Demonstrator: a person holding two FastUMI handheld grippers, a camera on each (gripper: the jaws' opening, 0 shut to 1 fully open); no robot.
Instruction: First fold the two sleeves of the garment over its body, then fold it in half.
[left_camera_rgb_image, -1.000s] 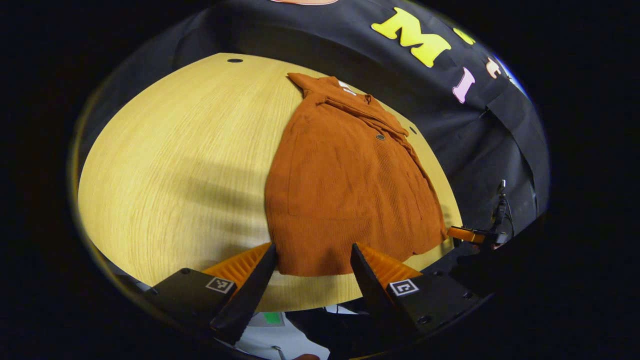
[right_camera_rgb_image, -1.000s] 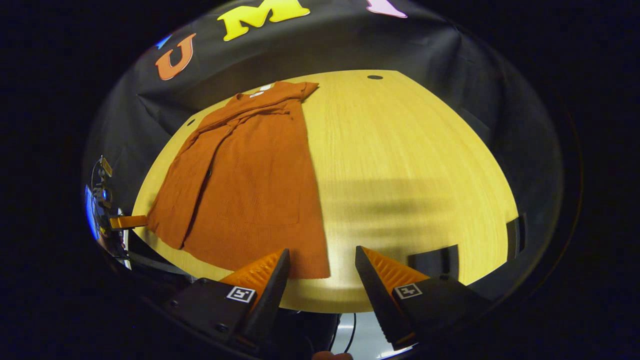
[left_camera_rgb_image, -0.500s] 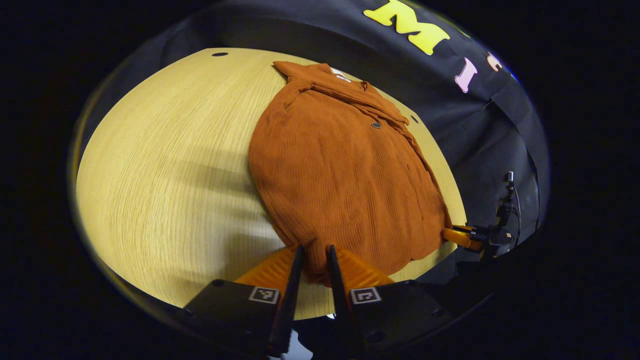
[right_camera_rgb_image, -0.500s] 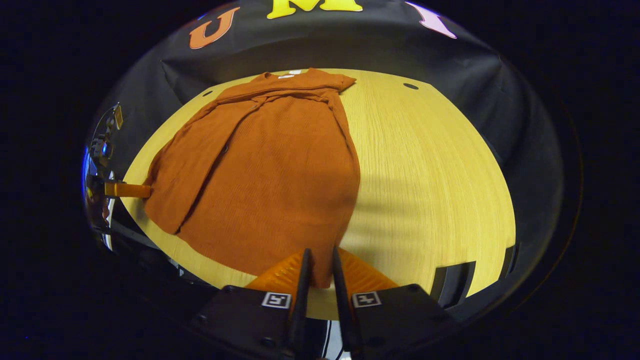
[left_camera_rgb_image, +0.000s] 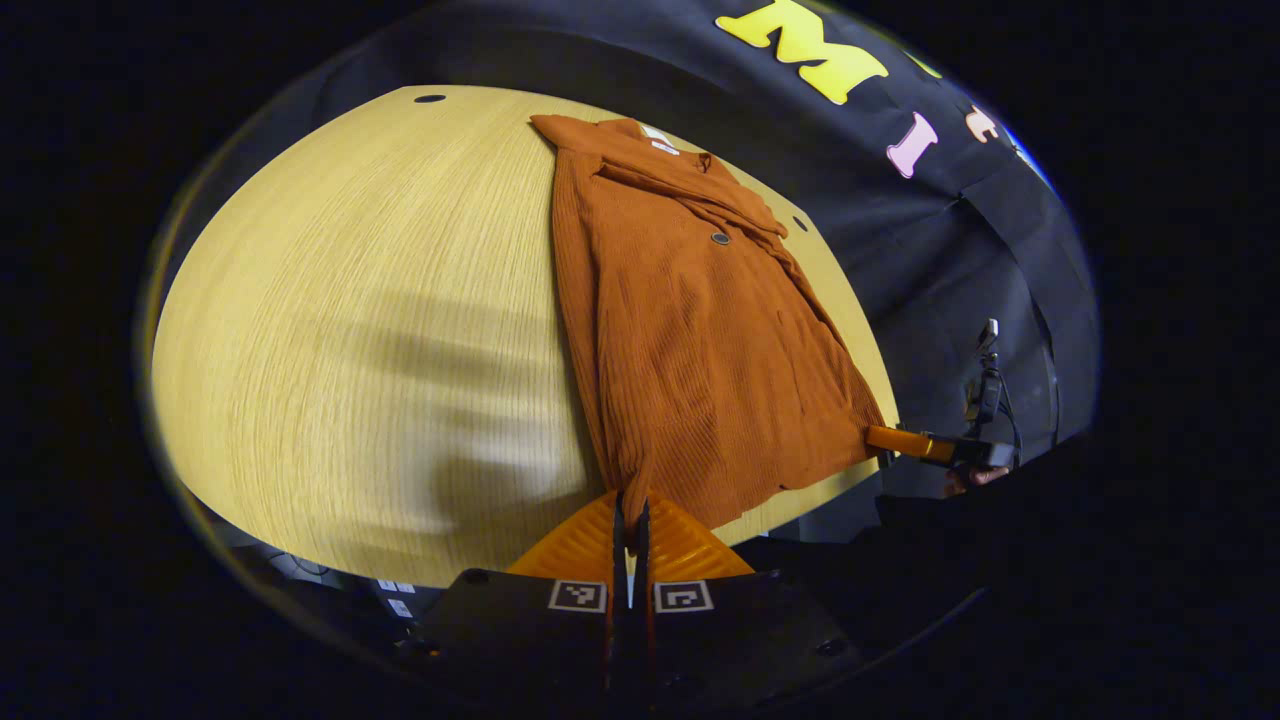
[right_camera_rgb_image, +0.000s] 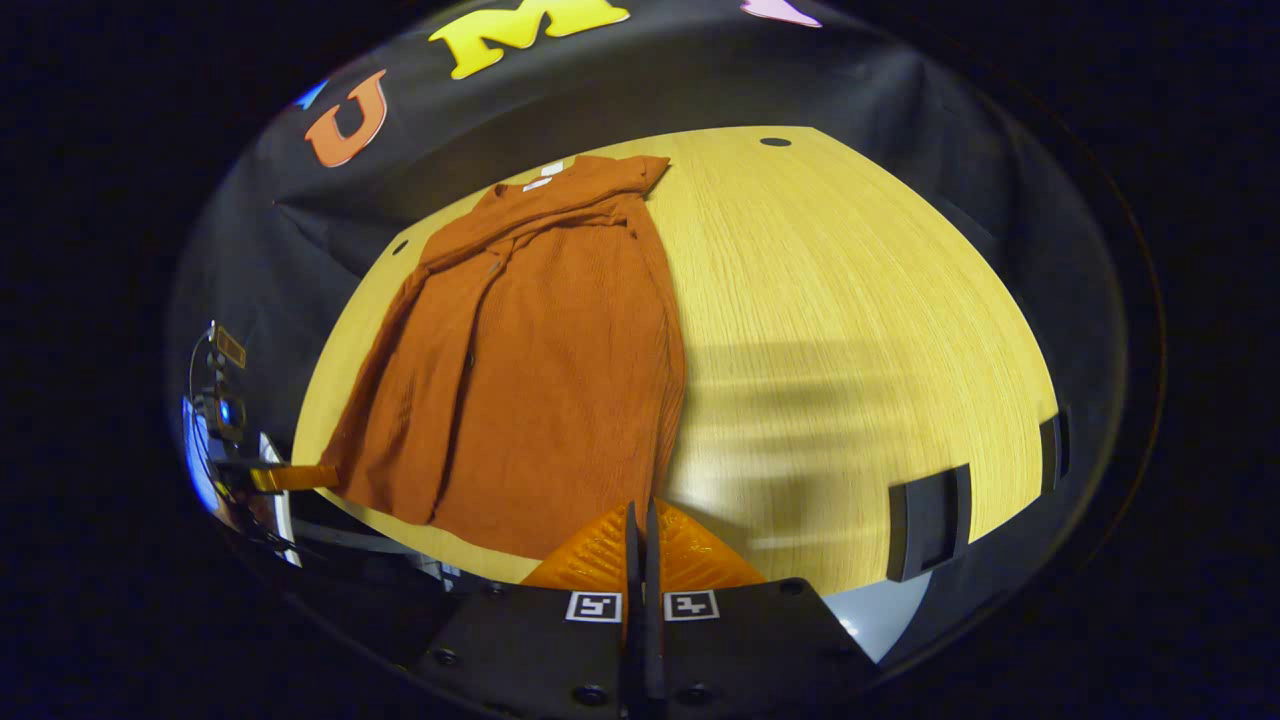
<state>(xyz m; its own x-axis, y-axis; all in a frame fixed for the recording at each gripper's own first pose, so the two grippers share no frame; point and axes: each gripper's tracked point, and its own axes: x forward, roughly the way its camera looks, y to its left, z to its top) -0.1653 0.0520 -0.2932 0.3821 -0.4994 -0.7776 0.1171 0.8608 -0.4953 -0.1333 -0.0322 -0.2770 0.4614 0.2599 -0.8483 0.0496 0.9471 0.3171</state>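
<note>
A rust-orange ribbed garment (left_camera_rgb_image: 690, 330) lies lengthwise on the wooden table (left_camera_rgb_image: 350, 300), collar at the far end, sleeves laid in over the body. My left gripper (left_camera_rgb_image: 630, 512) is shut on one near hem corner. In the right gripper view the garment (right_camera_rgb_image: 540, 360) runs away from my right gripper (right_camera_rgb_image: 640, 515), which is shut on the other near hem corner. Each view also shows the other gripper farther off at the hem: the right gripper (left_camera_rgb_image: 910, 443) and the left gripper (right_camera_rgb_image: 290, 477). The hem is drawn taut between them, just off the table's near edge.
The table (right_camera_rgb_image: 850, 320) stretches bare and wide beside the garment. A small dark hole (right_camera_rgb_image: 775, 142) marks its far corner, and another hole (left_camera_rgb_image: 430, 98) sits at the opposite far corner. A dark bracket (right_camera_rgb_image: 920, 520) sits at the near edge. The booth's black cloth hangs behind.
Both grippers went from wide open to shut on the near hem corners. The hem has come up off the table and the lower part of the garment is pulled narrower and tauter.
</note>
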